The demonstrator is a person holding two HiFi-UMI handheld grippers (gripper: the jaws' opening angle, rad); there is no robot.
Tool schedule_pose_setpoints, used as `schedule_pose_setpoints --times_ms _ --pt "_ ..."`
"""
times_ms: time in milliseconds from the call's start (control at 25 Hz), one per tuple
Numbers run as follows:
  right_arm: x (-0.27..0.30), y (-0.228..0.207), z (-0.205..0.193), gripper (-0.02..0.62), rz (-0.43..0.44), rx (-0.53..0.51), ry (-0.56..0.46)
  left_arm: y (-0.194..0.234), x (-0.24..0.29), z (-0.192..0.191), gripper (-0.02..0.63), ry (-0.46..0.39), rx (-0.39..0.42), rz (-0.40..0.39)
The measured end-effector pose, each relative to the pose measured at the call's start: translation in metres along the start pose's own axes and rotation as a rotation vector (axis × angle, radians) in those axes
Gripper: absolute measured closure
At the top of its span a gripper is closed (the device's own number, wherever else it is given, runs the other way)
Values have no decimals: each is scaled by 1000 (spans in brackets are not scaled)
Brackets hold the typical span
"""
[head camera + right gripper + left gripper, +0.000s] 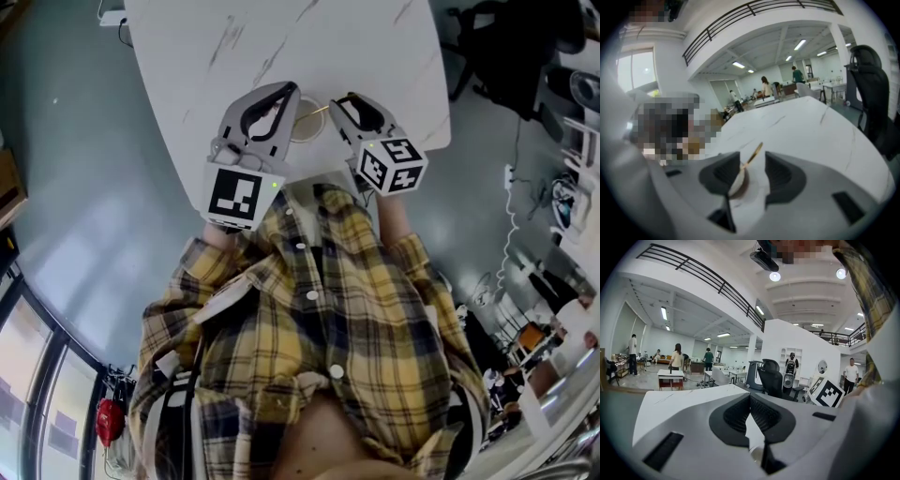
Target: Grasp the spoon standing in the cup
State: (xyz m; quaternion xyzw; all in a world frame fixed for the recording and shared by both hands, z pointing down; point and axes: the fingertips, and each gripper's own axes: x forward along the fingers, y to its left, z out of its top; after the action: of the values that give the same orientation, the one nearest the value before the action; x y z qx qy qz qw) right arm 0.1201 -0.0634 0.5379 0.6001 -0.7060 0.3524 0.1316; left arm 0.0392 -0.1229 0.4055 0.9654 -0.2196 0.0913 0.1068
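Observation:
A small cup (305, 127) stands near the front edge of the white marble table (281, 37), with a thin golden spoon (317, 112) leaning out of it to the right. My left gripper (289, 91) is just left of the cup, its fingertips touching and nothing between them. My right gripper (345, 101) is just right of the cup and stands open. In the right gripper view the spoon (754, 152) rises from the cup (738, 185) in the gap of the right gripper (752, 161), and neither pad touches it. In the left gripper view the left gripper (750, 398) shows its pads meeting.
A black office chair (511, 56) stands off the table's far right corner, and shows again as the chair (869, 93) at the right. The person's plaid shirt (309, 319) fills the lower head view. Desks and people are far off in the hall.

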Motion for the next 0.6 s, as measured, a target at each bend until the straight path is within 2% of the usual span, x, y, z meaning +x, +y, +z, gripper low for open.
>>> schedule_pose_setpoints --times_ms 200,400,600 --pt "3 2 -4 416 40 54 -15 -2 0 -6 589 8 -2 1" --pt "4 5 -6 419 52 58 -16 -1 1 -6 590 8 -2 2" --pt "6 9 -4 460 46 52 -24 2 -1 -5 590 7 3 2"
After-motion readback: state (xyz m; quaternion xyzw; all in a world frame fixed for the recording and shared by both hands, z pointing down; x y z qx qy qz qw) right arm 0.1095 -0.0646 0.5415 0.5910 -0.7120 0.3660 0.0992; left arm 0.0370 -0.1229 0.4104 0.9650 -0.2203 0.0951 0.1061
